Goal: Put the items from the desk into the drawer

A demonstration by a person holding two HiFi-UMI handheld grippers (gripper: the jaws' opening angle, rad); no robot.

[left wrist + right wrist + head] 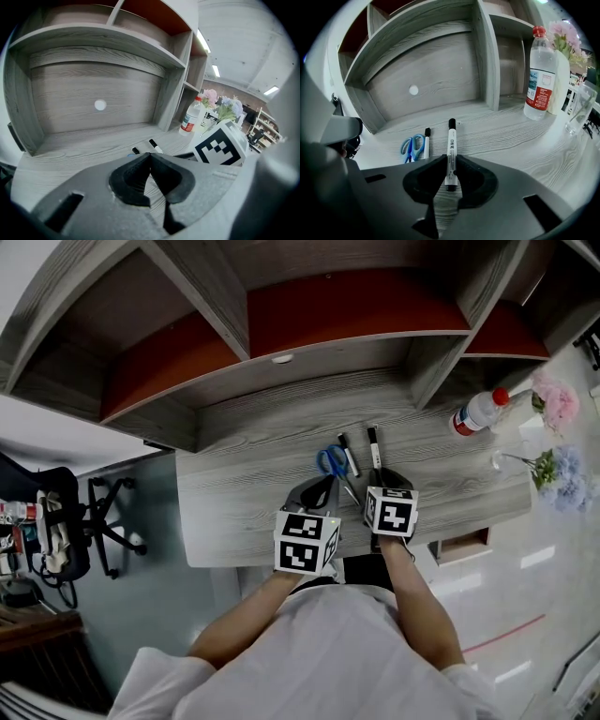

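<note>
Right tongs [449, 161] grip the black-capped marker [451, 140], which lies on the desk [244, 493] right of the scissors [332, 462]. A shorter pen [348, 456] lies just beside the scissors. Left tongs [150, 155] are clenched and empty, just short of the scissors.

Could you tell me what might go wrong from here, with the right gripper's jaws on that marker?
1. The right gripper pinches the marker near one end, with most of it sticking out ahead. It may pivot or slip when lifted.
2. The second marker and the scissors lie close beside it and could be nudged.
3. The bottle and the glass stand to the right, so a swing that way might tip them.
</note>
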